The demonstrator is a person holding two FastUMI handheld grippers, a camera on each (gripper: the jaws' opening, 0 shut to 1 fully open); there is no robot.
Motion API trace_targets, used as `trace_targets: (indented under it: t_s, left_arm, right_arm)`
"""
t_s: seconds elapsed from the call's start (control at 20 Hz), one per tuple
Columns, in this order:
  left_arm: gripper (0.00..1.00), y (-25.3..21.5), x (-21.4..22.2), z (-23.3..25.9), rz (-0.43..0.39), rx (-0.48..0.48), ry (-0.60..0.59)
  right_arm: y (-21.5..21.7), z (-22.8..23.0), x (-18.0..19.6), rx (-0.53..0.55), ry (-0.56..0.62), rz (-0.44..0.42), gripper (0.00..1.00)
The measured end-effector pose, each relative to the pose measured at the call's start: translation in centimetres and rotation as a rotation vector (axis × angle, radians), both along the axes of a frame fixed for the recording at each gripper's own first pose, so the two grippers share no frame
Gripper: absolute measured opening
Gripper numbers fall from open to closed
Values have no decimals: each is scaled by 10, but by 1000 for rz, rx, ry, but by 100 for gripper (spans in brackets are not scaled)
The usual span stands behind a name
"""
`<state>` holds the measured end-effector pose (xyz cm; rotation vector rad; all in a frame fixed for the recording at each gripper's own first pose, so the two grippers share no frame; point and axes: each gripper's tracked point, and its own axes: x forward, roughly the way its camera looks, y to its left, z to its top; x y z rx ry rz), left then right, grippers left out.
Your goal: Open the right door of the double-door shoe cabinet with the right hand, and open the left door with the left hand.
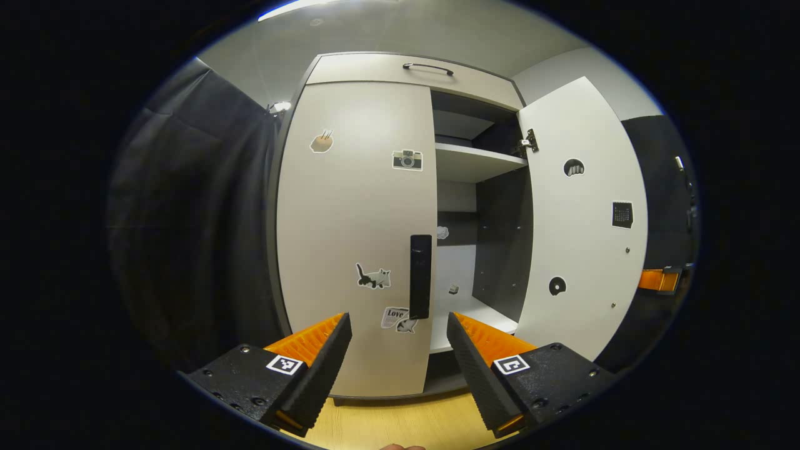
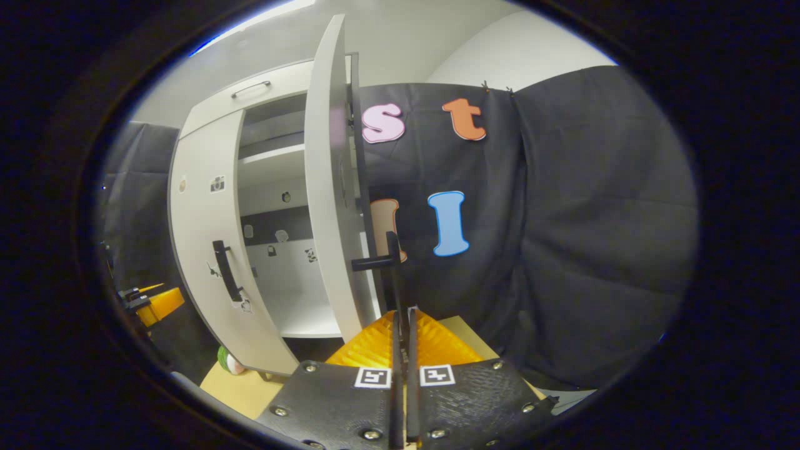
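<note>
In the left gripper view, the left tongs point(image 1: 399, 325) are spread wide, pinching nothing, and sit low in front of the shoe cabinet point(image 1: 400, 69). The left door point(image 1: 356, 237) is closed, stickers scattered over its face, and its dark upright handle point(image 1: 420, 276) stands near its inner edge, just above the gap between the two fingers and apart from both. The right door point(image 1: 581, 225) is swung well out, baring the shelves point(image 1: 478, 164) inside. The cabinet stands on a pale wooden floor point(image 1: 400, 422). In the right gripper view, the right tongs point(image 2: 401, 325) are pressed together on the thin dark right door handle point(image 2: 392, 275), which runs up from between the fingers to the open right door point(image 2: 331, 187), seen here nearly edge-on. Farther left the left door point(image 2: 206, 250) is shut, and beside it the left tongs point(image 2: 153, 301) show low down.
</note>
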<state>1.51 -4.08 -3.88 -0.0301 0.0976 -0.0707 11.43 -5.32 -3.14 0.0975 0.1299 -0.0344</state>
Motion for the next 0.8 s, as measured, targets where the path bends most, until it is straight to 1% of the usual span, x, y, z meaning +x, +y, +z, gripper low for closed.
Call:
trace_targets:
  t_s: [0.2,0.45,0.5,0.55,0.6,0.8]
  left_arm:
    - [95,-5,21,5,-8,4,-16]
    - [95,-14,49,6,-19,17,-24]
    - [92,-15,55,5,-21,19,-24]
    - [92,-17,61,4,-23,22,-23]
    - [95,-20,66,3,-26,23,-19]
    - [95,-26,88,-5,-29,33,-2]
  right_arm:
    - [-9,2,-2,-16,-10,-28,2]
    - [-19,3,-9,8,-16,-93,2]
    - [-21,4,-10,10,-15,-104,3]
    - [-23,4,-12,10,-16,-113,3]
    - [-25,4,-13,7,-18,-122,3]
    - [-31,9,-16,-16,-35,-146,2]
